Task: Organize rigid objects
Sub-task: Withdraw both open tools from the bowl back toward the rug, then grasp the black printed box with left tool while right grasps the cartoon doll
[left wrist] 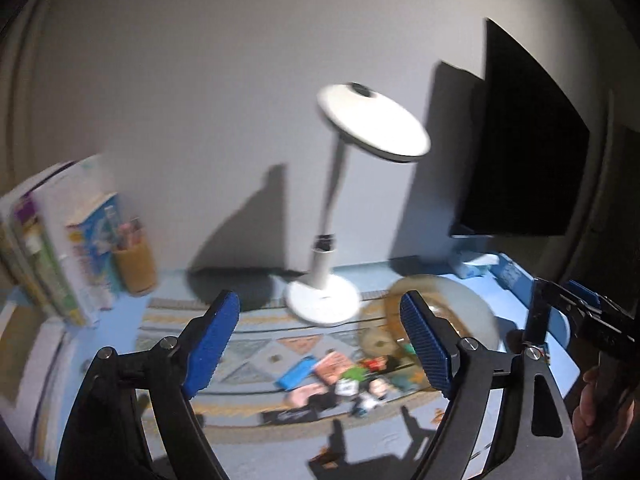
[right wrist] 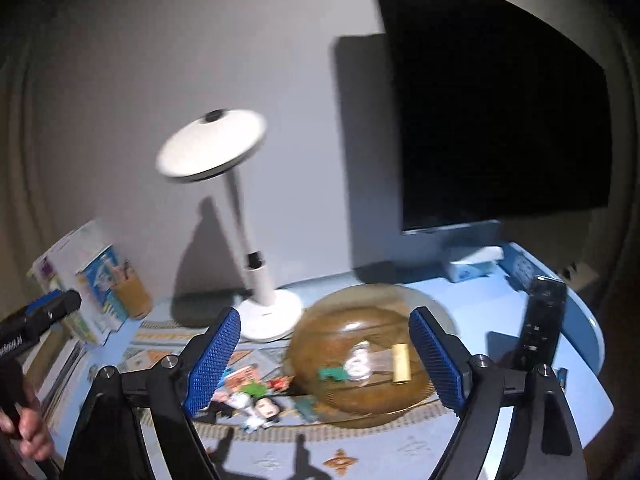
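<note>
Blue tabletop (right wrist: 500, 304) with a patterned mat (left wrist: 256, 344), white lamp (left wrist: 332, 216) and black monitor (right wrist: 500, 112) against the far wall. Small toys (right wrist: 256, 400) sit left of a brown bowl (right wrist: 360, 360). Left gripper (left wrist: 320, 340) and right gripper (right wrist: 326, 356) both hang wide, holding nothing.

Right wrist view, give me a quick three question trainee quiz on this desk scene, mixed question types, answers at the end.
1. True or false: the right gripper is clamped on a small toy.
2. Which stands closest to the amber glass bowl? A) wooden pencil cup B) white desk lamp C) dark monitor
3. Fill in: the black remote control lies to the ____ of the bowl.

Key: 1 false, its jaws are wide apart and hold nothing; 2 B; 3 right.
</note>
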The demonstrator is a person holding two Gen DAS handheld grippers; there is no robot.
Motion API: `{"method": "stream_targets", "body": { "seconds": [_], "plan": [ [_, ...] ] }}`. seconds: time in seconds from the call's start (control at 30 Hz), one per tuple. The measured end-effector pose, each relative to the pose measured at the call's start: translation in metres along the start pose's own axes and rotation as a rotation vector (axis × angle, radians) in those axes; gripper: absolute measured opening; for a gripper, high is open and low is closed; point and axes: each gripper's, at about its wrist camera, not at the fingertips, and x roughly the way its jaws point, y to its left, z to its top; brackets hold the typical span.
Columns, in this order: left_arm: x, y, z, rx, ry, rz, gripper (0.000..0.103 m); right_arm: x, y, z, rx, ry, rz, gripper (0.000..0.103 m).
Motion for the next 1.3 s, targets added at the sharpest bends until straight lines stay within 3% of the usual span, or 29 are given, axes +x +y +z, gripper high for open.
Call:
{"method": "stream_targets", "body": {
  "seconds": [0.13, 0.23, 0.47, 0.7, 0.9, 1.3],
  "plan": [
    [-0.006, 0.037, -0.024, -0.033, 0.029, 0.025, 0.081, 0.01, 0.028, -0.023, -0.023, 0.055, 0.072, 0.085],
    [0.009, 0.05, -0.051, -0.013, 0.1, 0.024, 0.081, 0.029, 0.042, -0.047, -0.028, 0.13, 0.104, 0.085],
    [0.081, 0.056, -0.124, 0.121, 0.318, -0.028, 0.081, 0.089, 0.045, -0.11, 0.004, 0.354, 0.102, 0.085],
    [0.133, 0.06, -0.162, 0.136, 0.455, -0.079, 0.081, 0.143, 0.036, -0.159, 0.09, 0.563, 0.101, 0.085],
    [0.156, 0.055, -0.171, 0.212, 0.49, -0.102, 0.081, 0.162, 0.038, -0.174, 0.12, 0.616, 0.106, 0.085],
    [0.209, 0.029, -0.167, 0.374, 0.556, -0.164, 0.082, 0.205, 0.045, -0.168, 0.199, 0.603, 0.094, 0.085]
  ]
}}
